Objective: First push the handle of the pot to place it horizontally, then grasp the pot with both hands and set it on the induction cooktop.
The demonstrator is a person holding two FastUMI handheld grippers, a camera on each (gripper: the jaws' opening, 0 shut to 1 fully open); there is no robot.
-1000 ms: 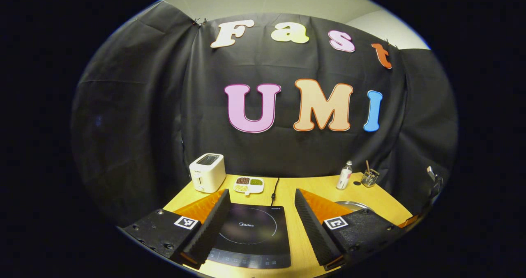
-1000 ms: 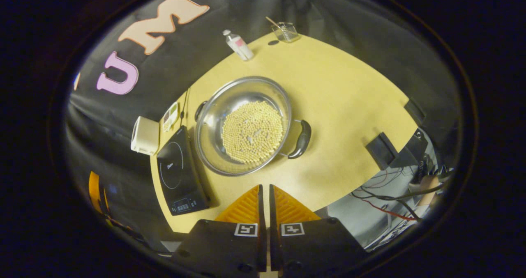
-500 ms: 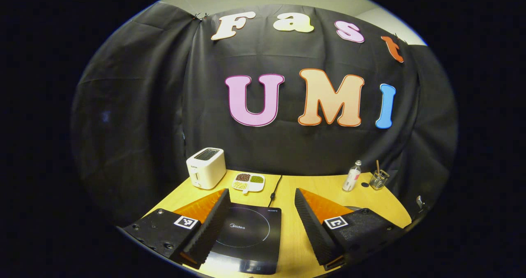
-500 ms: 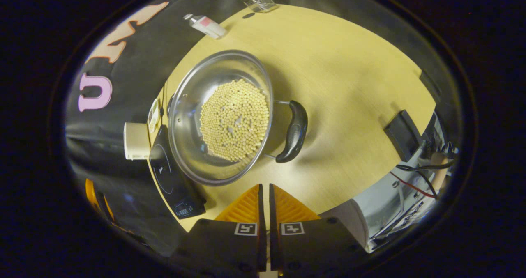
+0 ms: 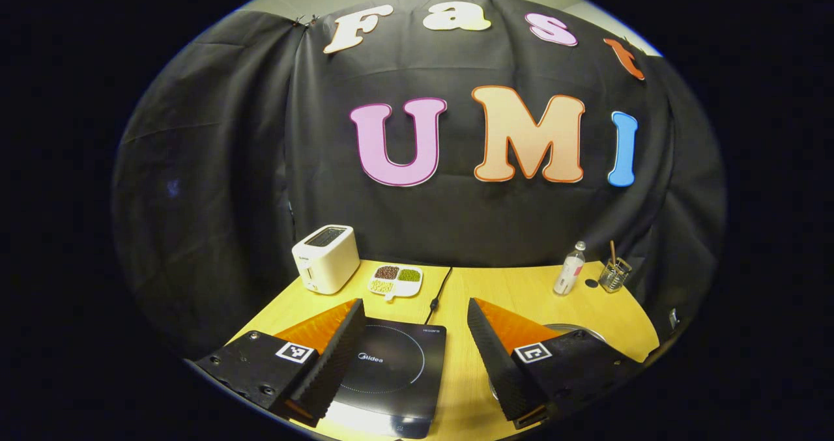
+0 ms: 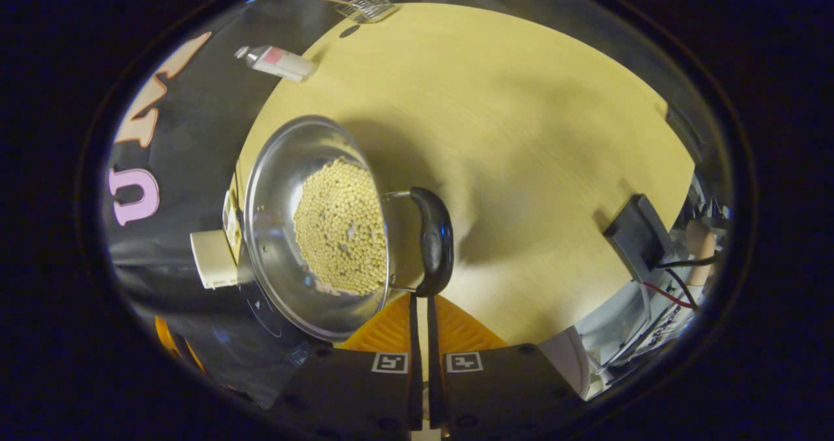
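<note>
pot (image 6: 313, 232) handle (image 6: 435, 240) at right gripper's (image 6: 421, 296) closed fingers (left gripper (image 5: 414, 337) spread over midea cooktop (image 5: 391, 369))

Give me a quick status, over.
Right gripper shut, fingers at the near end of the pot's handle. Left gripper open above the induction cooktop. Pot on the table, beans inside. Nothing in the way.

The wooden table (image 5: 521, 291) carries cooktop (image 5: 391, 376), pot (image 6: 313, 226), toaster (image 5: 324, 258), dish (image 5: 396, 280), bottle (image 5: 569, 270).
</note>
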